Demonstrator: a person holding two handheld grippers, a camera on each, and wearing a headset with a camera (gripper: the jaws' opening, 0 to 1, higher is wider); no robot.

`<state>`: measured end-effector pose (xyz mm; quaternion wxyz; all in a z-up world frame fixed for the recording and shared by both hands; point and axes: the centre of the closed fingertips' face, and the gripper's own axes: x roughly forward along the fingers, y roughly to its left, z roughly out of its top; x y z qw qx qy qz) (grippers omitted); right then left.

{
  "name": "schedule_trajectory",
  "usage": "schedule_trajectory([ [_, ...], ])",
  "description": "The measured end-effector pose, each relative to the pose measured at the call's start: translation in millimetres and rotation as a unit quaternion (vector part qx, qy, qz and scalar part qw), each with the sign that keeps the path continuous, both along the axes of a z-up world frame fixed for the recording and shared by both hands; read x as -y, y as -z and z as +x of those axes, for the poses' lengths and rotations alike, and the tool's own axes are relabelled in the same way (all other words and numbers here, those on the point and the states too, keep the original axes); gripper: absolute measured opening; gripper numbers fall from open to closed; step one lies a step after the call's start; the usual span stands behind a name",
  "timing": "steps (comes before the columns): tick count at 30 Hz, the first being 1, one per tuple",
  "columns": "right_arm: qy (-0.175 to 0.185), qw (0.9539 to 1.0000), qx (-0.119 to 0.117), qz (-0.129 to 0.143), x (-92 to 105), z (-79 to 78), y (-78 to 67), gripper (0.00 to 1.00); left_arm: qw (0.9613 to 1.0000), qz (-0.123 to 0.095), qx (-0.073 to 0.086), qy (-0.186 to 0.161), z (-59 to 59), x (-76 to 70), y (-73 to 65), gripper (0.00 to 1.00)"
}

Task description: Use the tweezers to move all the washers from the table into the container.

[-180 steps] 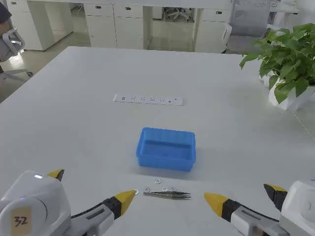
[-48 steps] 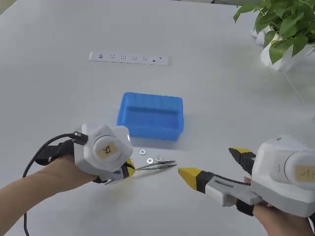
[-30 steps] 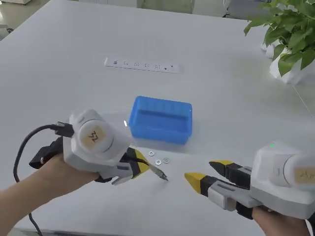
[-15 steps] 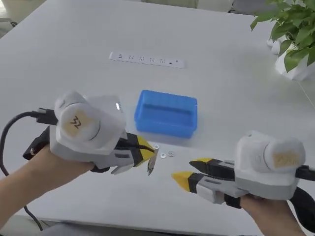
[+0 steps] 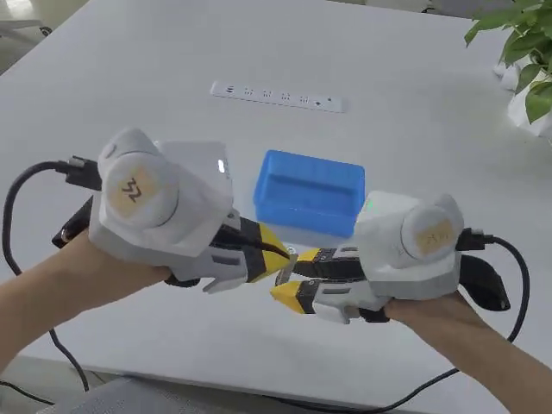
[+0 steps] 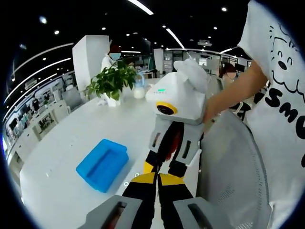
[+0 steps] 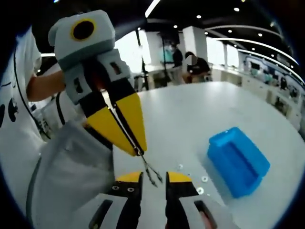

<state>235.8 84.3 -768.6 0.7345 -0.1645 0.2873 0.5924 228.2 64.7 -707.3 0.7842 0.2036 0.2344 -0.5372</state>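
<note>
Across the white table we have both tools nose to nose near its front edge. Our left gripper is the bulkier shape in the head view. Its yellow jaws are pressed together on the tweezers, clamping them along the handle so that the two thin tips, slightly parted, jut out past the jaw ends. Our right gripper faces it from the other side, its jaws parted by a narrow gap. In the right gripper view the tweezer tips reach into that gap, and we cannot tell whether either jaw touches them. Behind the two grippers the blue container sits upright on the table, with a white power strip well beyond it. Smallest of all, the washers lie flat on the table between the container and the right gripper's jaws, near the tweezer tips but apart from them.
</note>
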Motion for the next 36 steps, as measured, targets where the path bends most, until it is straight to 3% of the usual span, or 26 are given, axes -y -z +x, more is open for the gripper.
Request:
schedule_trajectory([
  [2, -0.01, 0.9998, 0.015, -0.012, -0.3, 1.2, 1.9, 0.13, 0.9999, 0.004, 0.002, 0.01, -1.2, 0.9, -1.2, 0.0],
  [11, -0.037, 0.9991, 0.018, -0.012, -3.1, -3.2, 0.2, 0.06, 0.9998, 0.004, 0.007, 0.018, -1.8, 4.5, -3.2, 0.0],
  [15, -0.04, 0.9988, 0.024, -0.016, -3.8, -2.7, 0.4, 0.05, 0.9999, -0.009, 0.006, 0.004, 0.1, 1.1, -2.7, 0.0],
  [19, -0.033, 0.9991, 0.021, -0.014, -7.0, 0.4, -0.3, 0.04, 0.9992, -0.03, -0.007, -0.026, 1.2, -6.0, -0.6, 0.0],
  [21, -0.015, 0.9999, 0.004, 0.003, -10.3, 5.1, -3.5, 0.04, 0.9969, -0.039, -0.025, -0.063, 2.0, -12.2, 3.7, 0.15],
  [22, -0.01, 0.9999, 0.001, 0.007, -10.8, 7.6, -4.3, 0.04, 0.9966, -0.039, -0.029, -0.066, 0.9, -14.7, 5.6, 0.15],
  [24, -0.007, 1.0, 0.002, 0.006, -11.0, 12.0, -4.4, 0.04, 0.9936, -0.058, -0.02, -0.095, 3.7, -20.9, 4.8, 0.13],
  [26, -0.006, 1.0, 0.005, 0.0, -11.6, 15.4, -3.1, 0.04, 0.99, -0.07, -0.031, -0.119, 1.5, -27.8, 6.0, 0.19],
  [28, -0.006, 0.9999, 0.009, -0.008, -12.4, 18.9, -1.7, 0.04, 0.9862, -0.077, -0.022, -0.145, 2.6, -35.9, 5.8, 0.25],
  [30, -0.005, 0.9999, 0.01, -0.011, -14.0, 23.1, -0.8, 0.03, 0.9839, -0.083, -0.026, -0.156, -0.3, -40.5, 7.2, 0.28],
  [32, 0.0, 0.9998, 0.014, -0.013, -16.9, 28.3, 0.0, 0.03, 0.9794, -0.088, -0.033, -0.179, -3.4, -46.4, 10.3, 0.31],
  [34, 0.002, 0.9998, 0.016, -0.014, -20.0, 31.9, 1.0, 0.03, 0.9726, -0.09, -0.023, -0.213, -2.1, -54.6, 12.0, 0.41],
  [36, 0.003, 0.9998, 0.015, -0.011, -25.1, 36.2, 1.4, 0.04, 0.969, -0.093, -0.027, -0.227, -6.8, -58.1, 13.8, 0.48],
])
